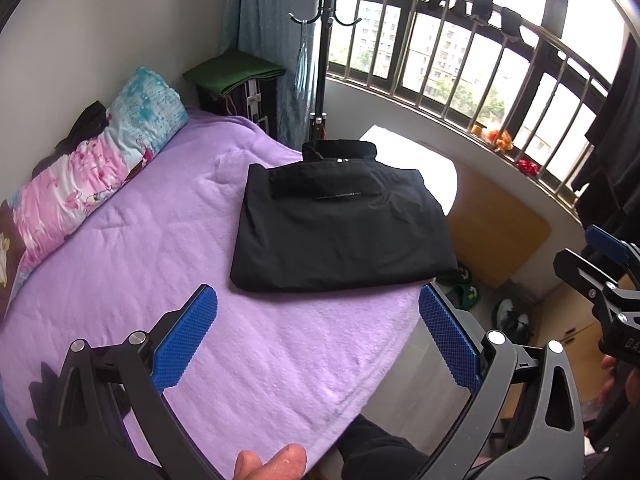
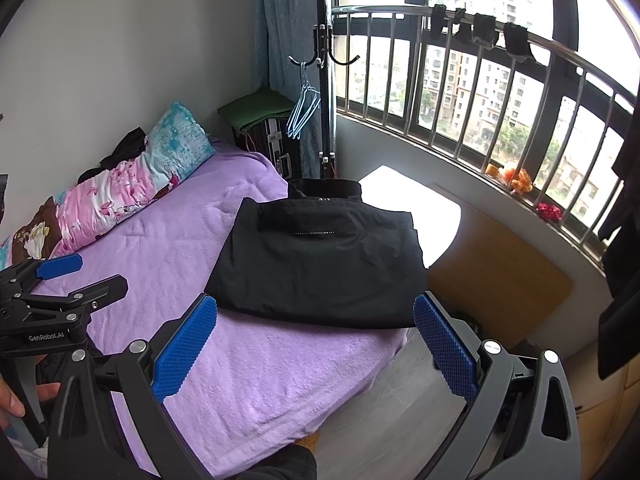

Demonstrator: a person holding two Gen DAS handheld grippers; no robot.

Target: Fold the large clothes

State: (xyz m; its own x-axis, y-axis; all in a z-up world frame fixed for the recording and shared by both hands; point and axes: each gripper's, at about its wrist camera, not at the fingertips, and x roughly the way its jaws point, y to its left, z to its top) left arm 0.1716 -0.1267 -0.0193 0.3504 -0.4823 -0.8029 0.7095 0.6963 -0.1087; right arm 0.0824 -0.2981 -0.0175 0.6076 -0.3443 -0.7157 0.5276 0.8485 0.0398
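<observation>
Left wrist view: black jacket [image 1: 340, 220] lies folded flat on purple blanket [image 1: 160, 248].

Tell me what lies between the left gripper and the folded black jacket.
Only bare purple blanket separates the open left gripper from the folded black jacket; the left wrist view shows it plainly.

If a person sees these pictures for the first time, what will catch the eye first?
First, the black jacket, folded into a neat rectangle on the purple blanket near the bed's edge. Then the curved window railing behind it, and the left gripper and right gripper in front, jaws open and empty.
</observation>
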